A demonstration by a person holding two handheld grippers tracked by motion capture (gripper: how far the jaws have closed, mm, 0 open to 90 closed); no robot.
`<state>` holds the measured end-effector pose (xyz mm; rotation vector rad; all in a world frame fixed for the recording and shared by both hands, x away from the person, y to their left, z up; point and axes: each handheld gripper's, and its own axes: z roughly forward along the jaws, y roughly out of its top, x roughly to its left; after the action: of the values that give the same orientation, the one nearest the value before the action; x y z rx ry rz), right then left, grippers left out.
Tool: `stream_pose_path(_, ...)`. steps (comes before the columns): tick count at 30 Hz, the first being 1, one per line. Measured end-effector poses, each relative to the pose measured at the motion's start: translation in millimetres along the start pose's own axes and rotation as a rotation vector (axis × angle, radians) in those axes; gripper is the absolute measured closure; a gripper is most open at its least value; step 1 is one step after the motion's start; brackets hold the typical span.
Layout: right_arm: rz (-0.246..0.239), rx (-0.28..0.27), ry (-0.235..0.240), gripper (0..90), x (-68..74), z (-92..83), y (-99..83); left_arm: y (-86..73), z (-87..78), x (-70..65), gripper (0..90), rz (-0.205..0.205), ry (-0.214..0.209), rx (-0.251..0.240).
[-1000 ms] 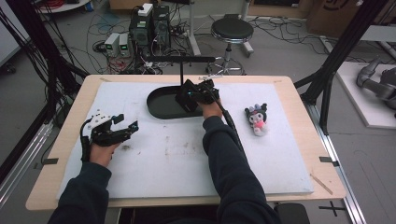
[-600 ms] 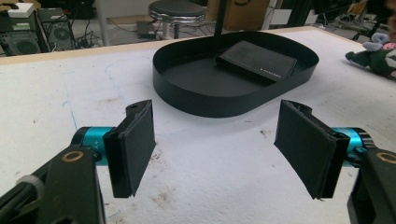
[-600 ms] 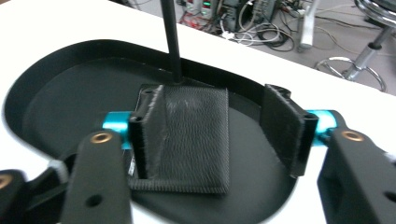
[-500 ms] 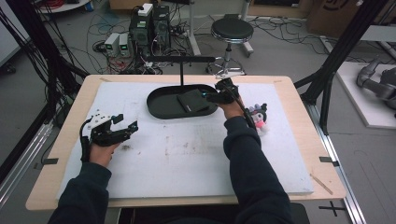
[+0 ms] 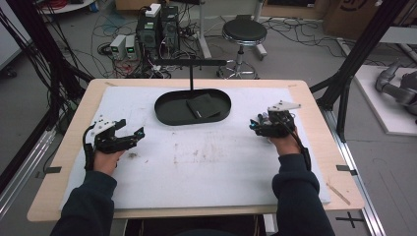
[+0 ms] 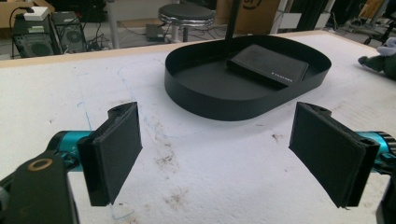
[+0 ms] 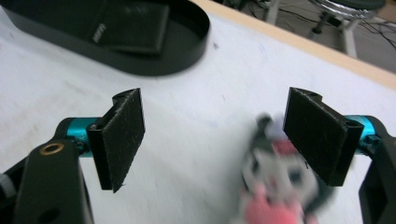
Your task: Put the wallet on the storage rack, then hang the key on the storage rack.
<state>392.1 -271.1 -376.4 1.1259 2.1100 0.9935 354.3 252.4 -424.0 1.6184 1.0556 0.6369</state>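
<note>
No wording could be made out with certainty. A black wallet (image 6: 268, 67), lying in the black oval tray (image 6: 210, 100) at the upper middle of the left gripper view, bore a short line of small pale lettering near its lower right edge, too small to read. The same mark appeared blurred in the right gripper view.

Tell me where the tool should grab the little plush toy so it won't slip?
Probably around the plush toy's soft middle, coming straight down from above. It lies flat on the white mat, so its sides are free. The right tool is open over it, but the toy sits near one pad; I'd centre it first. The picture is blurred, so finer parts are hard to tell.
</note>
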Motion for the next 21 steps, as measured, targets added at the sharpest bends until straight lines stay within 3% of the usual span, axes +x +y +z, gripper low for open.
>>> stream_pose_path(3,0.037,-0.003,-0.016,21.2,-4.6,-3.4,-18.9,-0.3,-0.2,0.7,16.5,-0.002,0.000,0.002)
stream_pose_path(6,0.070,-0.002,-0.017,21.2,-10.8,-2.8,-22.0,-0.2,-0.3,0.2,16.6,-0.001,0.003,0.006)
stream_pose_path(14,0.064,-0.004,-0.045,21.2,-8.8,-3.4,-21.2,-0.9,1.6,0.6,16.6,-0.001,-0.008,0.005)
stream_pose_path(21,0.074,0.038,-0.113,21.2,-7.7,0.4,-24.1,-0.6,1.0,0.1,16.7,-0.002,-0.010,0.006)
